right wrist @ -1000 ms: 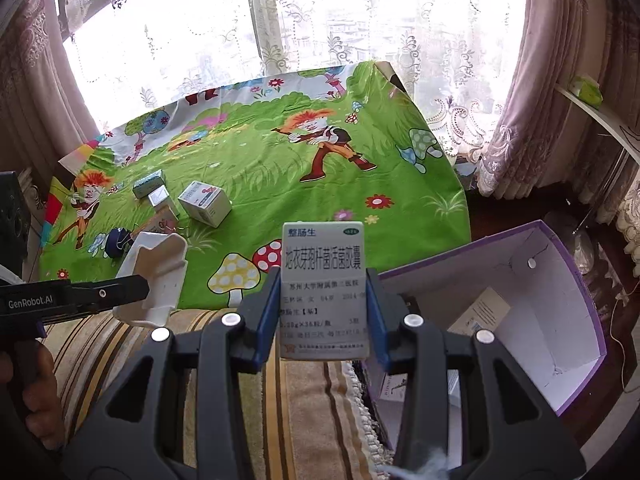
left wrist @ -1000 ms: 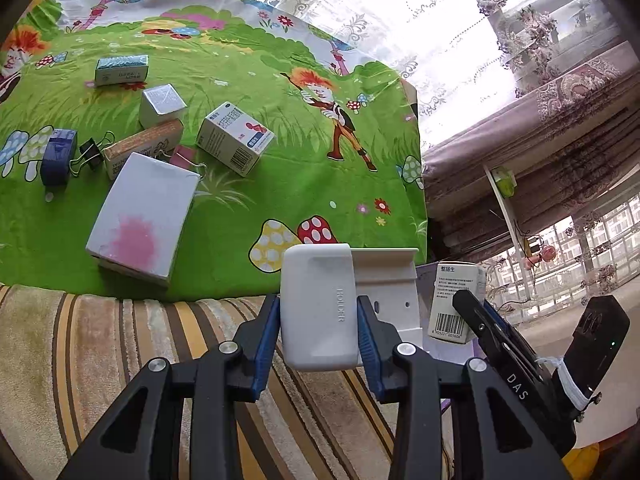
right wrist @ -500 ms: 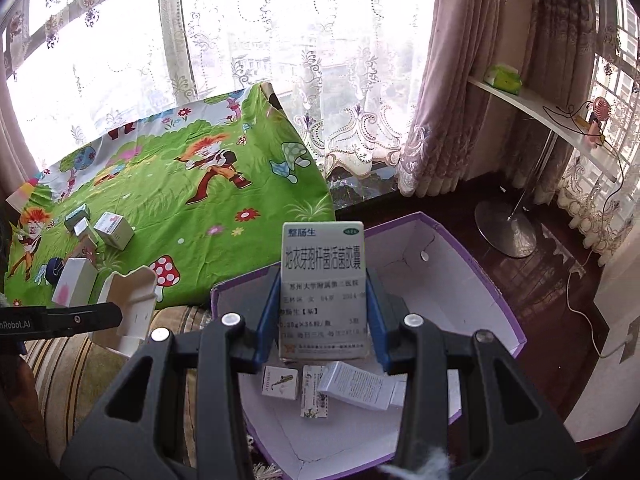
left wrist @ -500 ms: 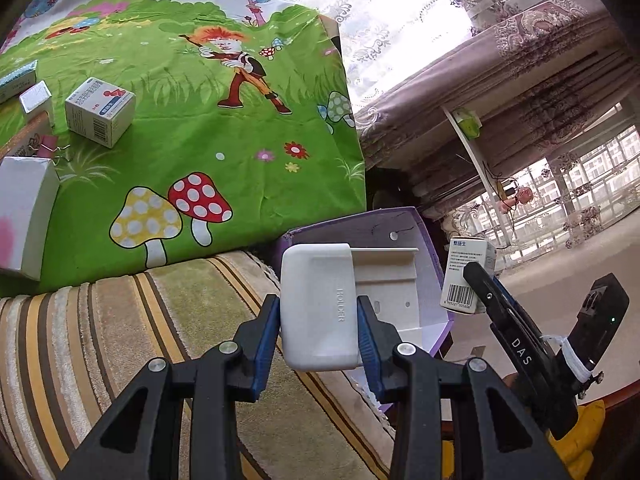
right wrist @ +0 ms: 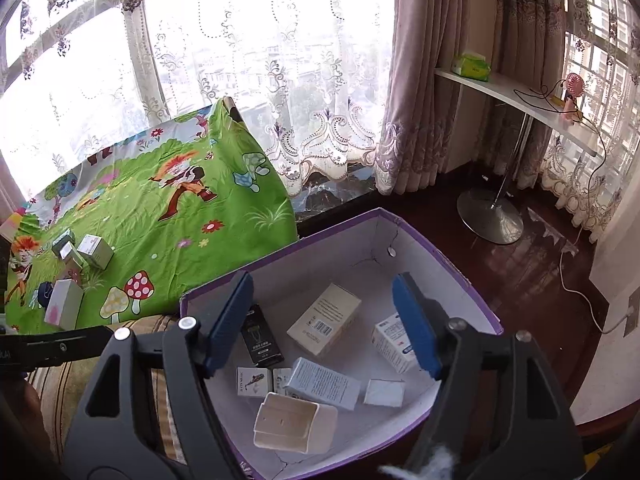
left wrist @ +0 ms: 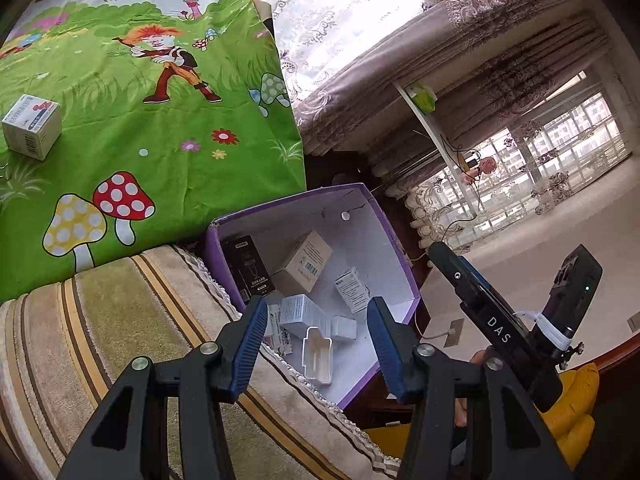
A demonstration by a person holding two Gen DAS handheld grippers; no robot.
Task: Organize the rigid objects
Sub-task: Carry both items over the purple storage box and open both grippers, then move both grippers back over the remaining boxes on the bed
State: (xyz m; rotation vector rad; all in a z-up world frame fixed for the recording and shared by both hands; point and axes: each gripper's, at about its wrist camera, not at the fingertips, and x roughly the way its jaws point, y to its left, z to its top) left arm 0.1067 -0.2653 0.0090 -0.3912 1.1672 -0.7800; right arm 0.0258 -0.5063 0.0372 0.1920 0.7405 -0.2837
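My left gripper [left wrist: 317,308] hangs over the purple cardboard box [left wrist: 386,220]; its jaws are opening with nothing between them. The white plastic holder [left wrist: 318,354] lies on the box floor below it. My right gripper [right wrist: 322,280] is over the same purple box [right wrist: 440,256], jaws opening and empty. The white holder [right wrist: 294,422] rests near the front wall. A white medicine box with blue print [right wrist: 390,346] lies by my right finger. Beside it lie a beige carton [right wrist: 324,320], a black box [right wrist: 260,336] and a pale blue box [right wrist: 322,382].
A green cartoon cloth [right wrist: 192,236] to the left carries several small boxes, among them a white carton [left wrist: 32,126] and a pink-stained box [right wrist: 64,308]. A striped blanket [left wrist: 120,320] lies beside the purple box. A white shelf on a metal stand [right wrist: 500,92] and curtains are at right.
Both grippers swung right from the cloth to above the purple box and opened. The white holder and the medicine box left the jaws and now lie inside the box.
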